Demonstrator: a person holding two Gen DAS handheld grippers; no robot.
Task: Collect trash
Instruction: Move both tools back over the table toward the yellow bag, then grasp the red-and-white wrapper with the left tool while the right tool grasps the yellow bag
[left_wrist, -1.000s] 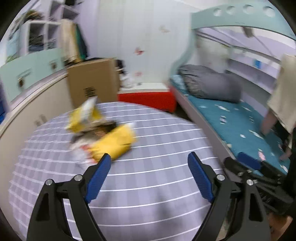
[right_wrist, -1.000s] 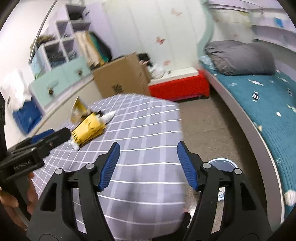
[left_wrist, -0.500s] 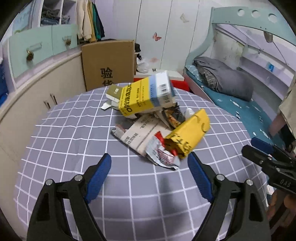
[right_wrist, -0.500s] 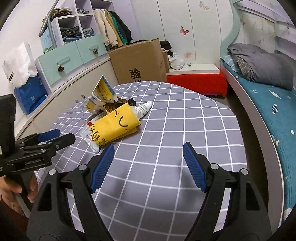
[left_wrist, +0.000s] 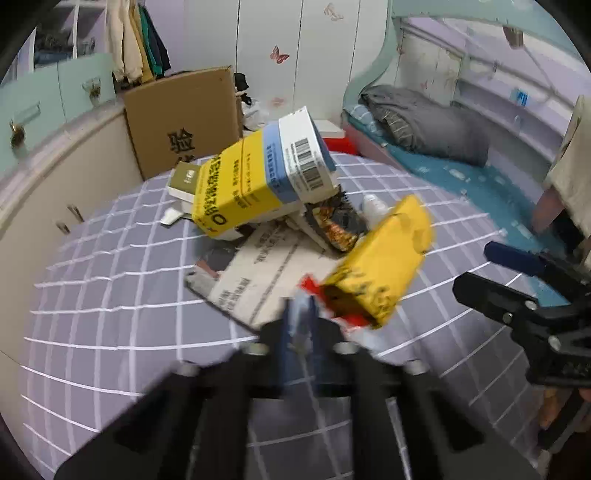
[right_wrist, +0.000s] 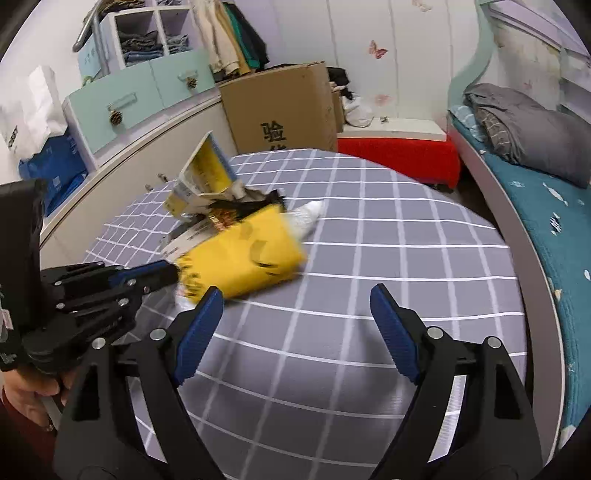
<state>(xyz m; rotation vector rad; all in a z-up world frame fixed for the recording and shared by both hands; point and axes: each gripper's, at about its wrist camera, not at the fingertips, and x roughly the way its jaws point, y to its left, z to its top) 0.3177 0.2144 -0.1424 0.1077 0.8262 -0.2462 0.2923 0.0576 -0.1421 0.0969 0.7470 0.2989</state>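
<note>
A heap of trash lies on the round table with a grey checked cloth (left_wrist: 110, 295) (right_wrist: 369, 258). It holds a yellow, blue and white carton (left_wrist: 258, 184) (right_wrist: 203, 173), a yellow bag (left_wrist: 384, 269) (right_wrist: 243, 254), a printed paper sheet (left_wrist: 258, 273), a dark snack wrapper (left_wrist: 332, 225) and a white bottle (left_wrist: 373, 205) (right_wrist: 306, 218). My left gripper (left_wrist: 299, 325) (right_wrist: 166, 273) is blurred. It is shut on the red-and-silver wrapper (left_wrist: 351, 321) at the yellow bag's near end. My right gripper (right_wrist: 295, 314) (left_wrist: 480, 271) hovers right of the heap, jaws opening, with nothing between them.
A large cardboard box (left_wrist: 184, 118) (right_wrist: 280, 107) stands behind the table. A red bench (right_wrist: 399, 155) and a bed with a teal sheet (right_wrist: 535, 206) lie to the right. Cabinets with drawers (right_wrist: 122, 107) line the left wall. A hand (right_wrist: 29, 391) holds the left gripper.
My left gripper moved in to the heap's near edge and went from wide open to shut. The yellow bag now looks blurred. My right gripper drew closer to the heap and opened wider.
</note>
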